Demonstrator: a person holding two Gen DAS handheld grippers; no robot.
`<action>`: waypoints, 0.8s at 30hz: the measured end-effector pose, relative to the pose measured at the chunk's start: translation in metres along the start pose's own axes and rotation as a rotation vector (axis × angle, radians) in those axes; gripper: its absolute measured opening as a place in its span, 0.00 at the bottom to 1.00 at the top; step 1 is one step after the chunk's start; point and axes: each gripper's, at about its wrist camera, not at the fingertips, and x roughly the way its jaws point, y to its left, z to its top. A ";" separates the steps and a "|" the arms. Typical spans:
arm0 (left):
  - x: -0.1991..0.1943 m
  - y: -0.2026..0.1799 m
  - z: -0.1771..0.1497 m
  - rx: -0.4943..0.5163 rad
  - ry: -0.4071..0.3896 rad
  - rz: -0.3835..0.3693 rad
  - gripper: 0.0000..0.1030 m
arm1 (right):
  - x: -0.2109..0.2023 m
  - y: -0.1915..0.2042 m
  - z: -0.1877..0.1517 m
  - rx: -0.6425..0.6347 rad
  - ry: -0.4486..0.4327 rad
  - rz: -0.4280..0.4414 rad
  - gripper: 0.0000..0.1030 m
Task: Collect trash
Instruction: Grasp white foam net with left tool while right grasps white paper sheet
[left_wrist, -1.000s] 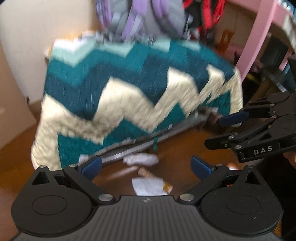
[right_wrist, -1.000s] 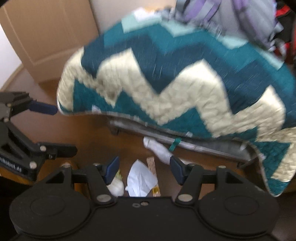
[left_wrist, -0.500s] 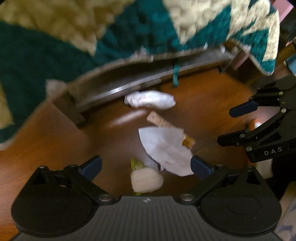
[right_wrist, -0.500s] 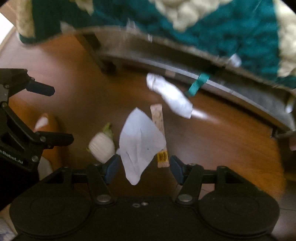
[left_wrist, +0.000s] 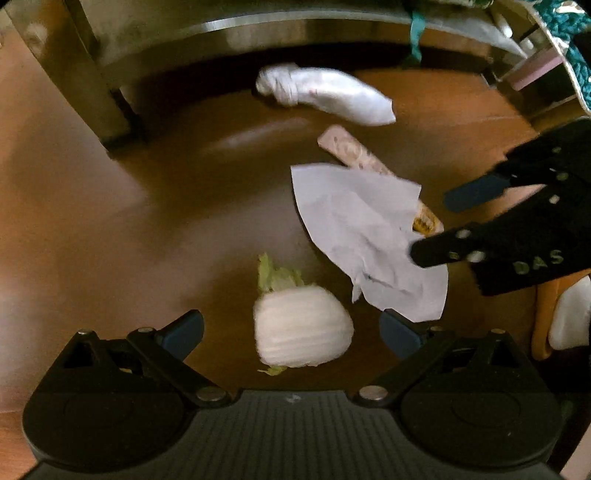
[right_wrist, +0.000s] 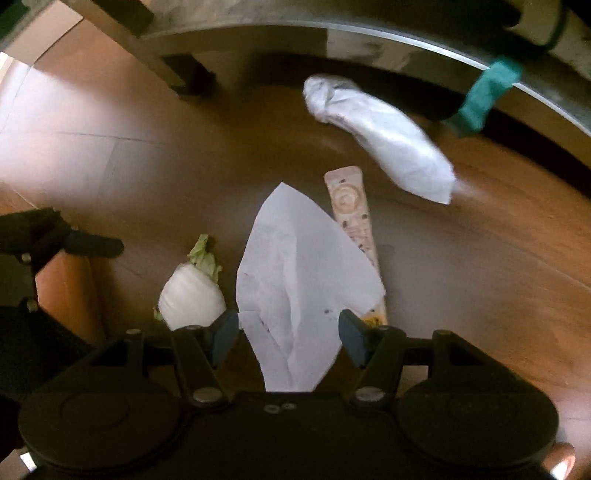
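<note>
Both wrist views are dim and warm-toned, with motion blur over most of the field. The wooden floor (left_wrist: 110, 229) carries a soft elongated glare streak near the metal frame (left_wrist: 221, 33), and a brighter washed-out patch fills the upper left of the right wrist view, indicating light entering from that side. A deep shadow lies beneath the frame. The white paper sheet (right_wrist: 295, 280) and the twisted white wrapper (right_wrist: 380, 136) are the brightest surfaces; the wrapper's edges smear. Fisheye distortion bends the frame rail into an arc and stretches detail at the borders. The gripper bodies in the foreground appear nearly black, with little surface detail.
</note>
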 end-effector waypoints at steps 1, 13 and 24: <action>0.006 0.000 -0.002 -0.002 0.008 -0.013 0.99 | 0.004 0.000 0.001 0.001 0.003 -0.001 0.58; 0.047 -0.009 -0.004 -0.039 0.055 -0.026 0.97 | 0.031 0.003 0.005 0.021 0.017 -0.031 0.56; 0.058 -0.012 -0.006 -0.018 0.076 0.038 0.71 | 0.042 0.015 0.006 0.000 0.044 -0.074 0.19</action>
